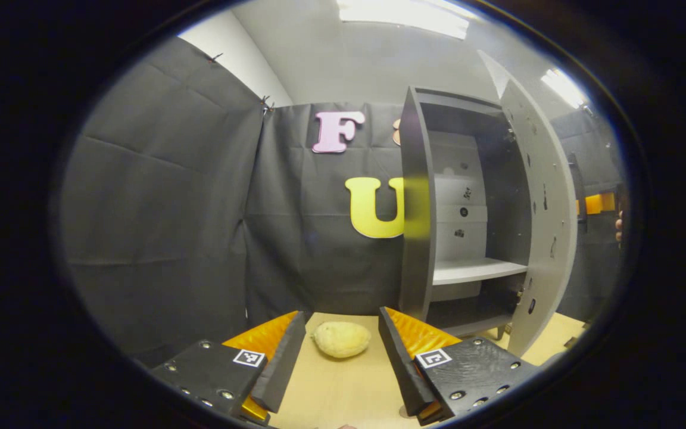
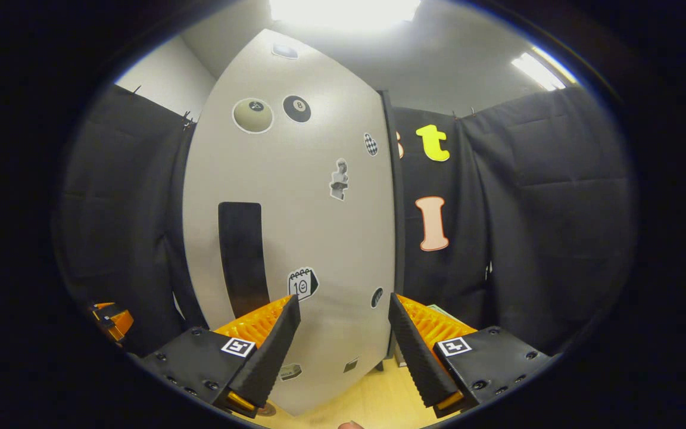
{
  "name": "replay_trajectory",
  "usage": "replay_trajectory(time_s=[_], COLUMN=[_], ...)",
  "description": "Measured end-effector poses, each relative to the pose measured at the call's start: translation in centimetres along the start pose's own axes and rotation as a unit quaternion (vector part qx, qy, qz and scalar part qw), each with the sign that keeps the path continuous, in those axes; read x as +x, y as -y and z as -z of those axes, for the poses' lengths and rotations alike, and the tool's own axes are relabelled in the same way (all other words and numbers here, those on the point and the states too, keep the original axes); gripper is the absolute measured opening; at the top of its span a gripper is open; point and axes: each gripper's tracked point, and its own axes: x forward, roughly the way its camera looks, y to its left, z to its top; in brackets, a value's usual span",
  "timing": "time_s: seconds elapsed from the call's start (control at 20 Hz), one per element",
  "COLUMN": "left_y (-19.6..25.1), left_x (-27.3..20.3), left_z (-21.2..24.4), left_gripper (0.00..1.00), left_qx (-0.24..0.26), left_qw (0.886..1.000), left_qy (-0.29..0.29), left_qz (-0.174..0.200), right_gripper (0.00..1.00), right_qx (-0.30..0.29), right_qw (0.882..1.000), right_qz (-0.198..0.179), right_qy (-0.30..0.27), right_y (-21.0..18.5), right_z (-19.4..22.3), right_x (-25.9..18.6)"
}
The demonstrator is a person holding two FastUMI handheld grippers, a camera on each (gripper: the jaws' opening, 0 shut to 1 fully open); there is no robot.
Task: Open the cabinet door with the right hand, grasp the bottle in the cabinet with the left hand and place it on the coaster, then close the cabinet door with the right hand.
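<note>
Pale wood ran under the left gripper [image 1: 342,351], whose fingers stood spread wide with nothing between them but open tabletop [image 1: 343,393]. Just ahead of those fingers lay a yellowish, lemon-like lump [image 1: 341,339], resting on the wood and touching neither finger. Beyond it, to the right, the grey cabinet [image 1: 417,238] stood with its door [image 1: 542,226] swung open, a white shelf [image 1: 477,270] showing inside; no bottle could be made out on that shelf or below it, and no coaster could be picked out on the table either. Past the door's edge, far right, fingers of a hand [image 1: 618,229] peeked in.

Over in the right gripper view, the right gripper [image 2: 343,333] was spread too, gripping nothing, its fingers facing the outer face of the door [image 2: 295,226]. A dark vertical handle strip [image 2: 242,256] sat on the door above the near finger, apart from it. Stickers dotted the panel, among them a billiard ball [image 2: 297,108] up high.
</note>
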Motion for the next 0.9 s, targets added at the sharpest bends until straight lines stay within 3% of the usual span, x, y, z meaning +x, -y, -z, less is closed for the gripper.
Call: replay_trajectory(time_s=[0.05, 0.35, 0.6, 0.65, 0.7, 0.9], left_y=[-0.1, -0.3, -0.4, -0.4, -0.4, -0.4], left_x=[0.0, 0.2, 0.3, 0.3, 0.3, 0.4], left_z=[0.0, 0.2, 0.2, 0.1, 0.0, -0.1], left_gripper=[0.76, 0.74, 0.76, 0.76, 0.76, 0.76], left_qx=[0.001, 0.000, -0.010, -0.012, -0.012, -0.007], left_qw=[1.000, 1.000, 1.000, 1.000, 1.000, 1.000], left_qy=[0.000, -0.007, -0.012, -0.012, -0.012, -0.004], left_qz=[-0.003, -0.021, -0.025, -0.024, -0.024, -0.020], right_gripper=[0.92, 0.95, 0.95, 0.92, 0.95, 0.92], right_qx=[0.002, -0.017, -0.003, 0.002, 0.004, 0.009], right_qw=[1.000, 0.999, 0.999, 0.999, 0.999, 0.998], right_qz=[-0.012, -0.041, -0.046, -0.049, -0.051, -0.069], right_qy=[0.005, 0.015, 0.000, -0.002, -0.004, -0.009], right_y=[-0.9, -7.2, -8.3, -8.5, -8.6, -7.8], right_z=[-0.1, -0.3, 0.3, 0.3, 0.5, 0.4], right_x=[1.0, 5.4, 9.7, 10.2, 10.6, 10.7])
